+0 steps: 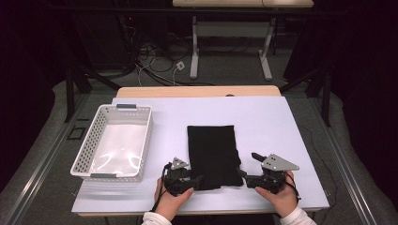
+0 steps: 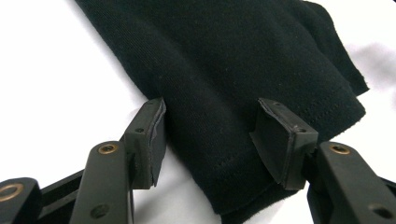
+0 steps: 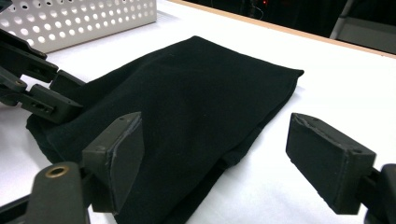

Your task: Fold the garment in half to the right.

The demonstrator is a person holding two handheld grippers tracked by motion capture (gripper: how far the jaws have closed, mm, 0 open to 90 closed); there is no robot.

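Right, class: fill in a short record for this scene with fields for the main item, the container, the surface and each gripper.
Main item: folded black cloth, lying flat on the table
Container: white perforated basket, left of the cloth, apart from it
Surface: white table top
Left gripper: open, jaws astride the cloth's near left corner
Right gripper: open, at the cloth's near right corner

left gripper (image 1: 195, 182): jaws apart, hand-held, low | right gripper (image 1: 242, 172): jaws apart, hand-held, low
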